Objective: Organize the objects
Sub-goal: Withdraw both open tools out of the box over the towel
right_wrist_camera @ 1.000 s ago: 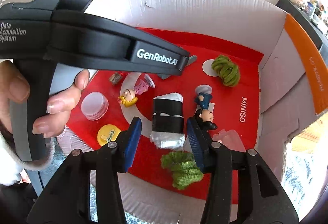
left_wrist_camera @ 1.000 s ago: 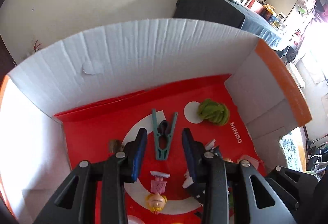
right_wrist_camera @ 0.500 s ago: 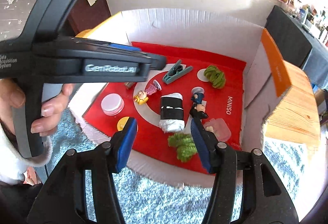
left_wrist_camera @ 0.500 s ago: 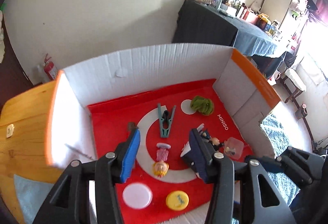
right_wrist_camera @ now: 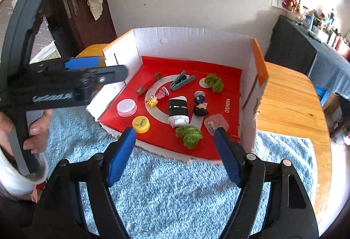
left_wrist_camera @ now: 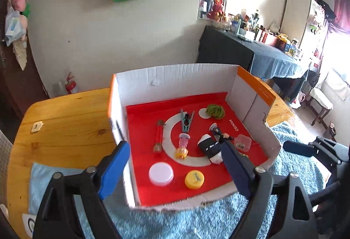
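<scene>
**Both grippers spread above a box of small objects**

In the middle of both wrist views sits an open cardboard box (left_wrist_camera: 175,77) with white walls, orange rims and a red floor, resting on a blue fluffy mat (right_wrist_camera: 170,190) that lies over a wooden table (left_wrist_camera: 65,120). The left gripper (left_wrist_camera: 175,162) hangs at the lower edge of its frame, jaws opening and already wide apart — nothing is between the blue pads, which frame the near part of the box. The right gripper (right_wrist_camera: 175,147) hangs at the lower centre of its frame over the mat, jaws likewise opening and empty.

On the red floor, toward the upper centre, lies a teal clothespin (left_wrist_camera: 186,122), with a green yarn bundle (left_wrist_camera: 215,111) to its right, partly on a white circle. A red tube (left_wrist_camera: 159,137) lies left of the clothespin. Below the clothespin is a small pink doll (left_wrist_camera: 182,147), and to its right a black-and-white roll (left_wrist_camera: 210,148) just beside a dark-dressed figurine (left_wrist_camera: 219,135). A clear plastic case (left_wrist_camera: 242,142) sits near the right wall. Toward the near edge are a white round lid (left_wrist_camera: 161,173) and a yellow cap (left_wrist_camera: 194,178), side by side. The right wrist view shows a second green yarn bundle (right_wrist_camera: 189,132) at the near edge — just below the roll.

At the left of the right wrist view, a hand (right_wrist_camera: 32,129) with a white sleeve grips the left gripper's handle.
</scene>
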Tool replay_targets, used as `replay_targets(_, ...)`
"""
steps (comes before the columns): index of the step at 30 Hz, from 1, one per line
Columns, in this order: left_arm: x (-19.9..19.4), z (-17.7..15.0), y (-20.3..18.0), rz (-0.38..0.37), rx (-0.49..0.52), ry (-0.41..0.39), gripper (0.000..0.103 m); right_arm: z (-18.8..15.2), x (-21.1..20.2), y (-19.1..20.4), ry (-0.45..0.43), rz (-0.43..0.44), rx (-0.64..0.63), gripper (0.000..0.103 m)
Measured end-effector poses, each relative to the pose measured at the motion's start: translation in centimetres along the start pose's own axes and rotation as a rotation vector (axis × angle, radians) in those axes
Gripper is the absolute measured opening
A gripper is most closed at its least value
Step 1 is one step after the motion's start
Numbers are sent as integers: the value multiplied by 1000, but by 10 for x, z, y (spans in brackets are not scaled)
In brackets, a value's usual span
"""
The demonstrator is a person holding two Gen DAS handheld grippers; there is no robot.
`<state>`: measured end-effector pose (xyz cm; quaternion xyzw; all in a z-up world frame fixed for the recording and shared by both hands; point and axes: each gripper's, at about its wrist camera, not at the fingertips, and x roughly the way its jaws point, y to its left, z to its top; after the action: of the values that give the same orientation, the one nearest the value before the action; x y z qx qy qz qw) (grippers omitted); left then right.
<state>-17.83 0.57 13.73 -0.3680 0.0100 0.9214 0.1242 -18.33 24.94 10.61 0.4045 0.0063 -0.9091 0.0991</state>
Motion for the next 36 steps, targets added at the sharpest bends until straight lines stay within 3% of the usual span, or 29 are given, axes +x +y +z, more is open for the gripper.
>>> replay_targets(6,-25,-27,0,12,-18,-44,103,-15,-16,4,-38,-53,-14,83)
replay_targets(14,-35,-68,2,26,-53,-37,103,-40,-19,4,-59,-84,14,92)
replay_targets(36,5,-132,-8,61,-83,90,103,-91,26,-15,44,-146,129,93)
